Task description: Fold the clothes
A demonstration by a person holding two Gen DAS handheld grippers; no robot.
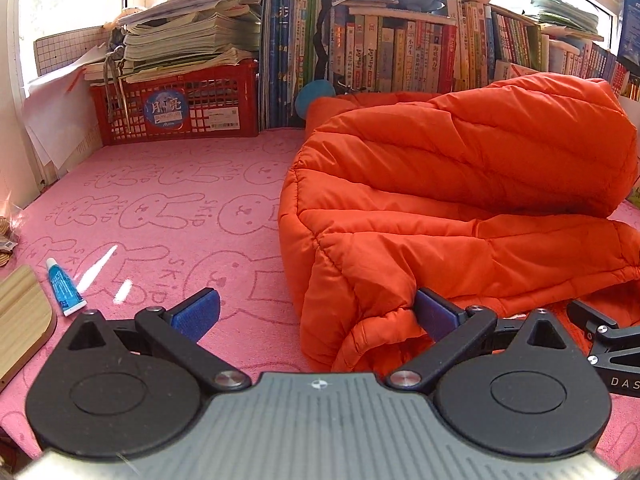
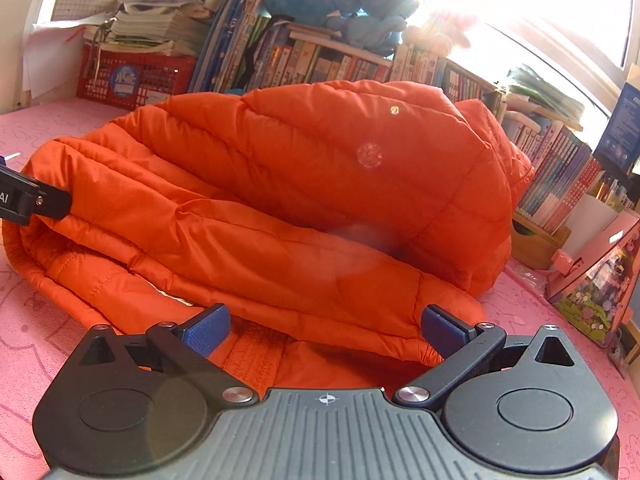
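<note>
An orange quilted puffer jacket lies bunched and folded over itself on the pink rabbit-print cloth. My left gripper is open at the jacket's near left corner; its right pad touches the fabric, its left pad is over bare cloth. My right gripper is open with the jacket's near hem lying between its blue pads. Neither holds anything. The right gripper's body shows at the right edge of the left wrist view; the left gripper shows at the left edge of the right wrist view.
A red crate stacked with papers stands at the back left. A row of books with plush toys runs along the back. A small blue tube and a wooden board lie near left. A pink cardboard toy stands right.
</note>
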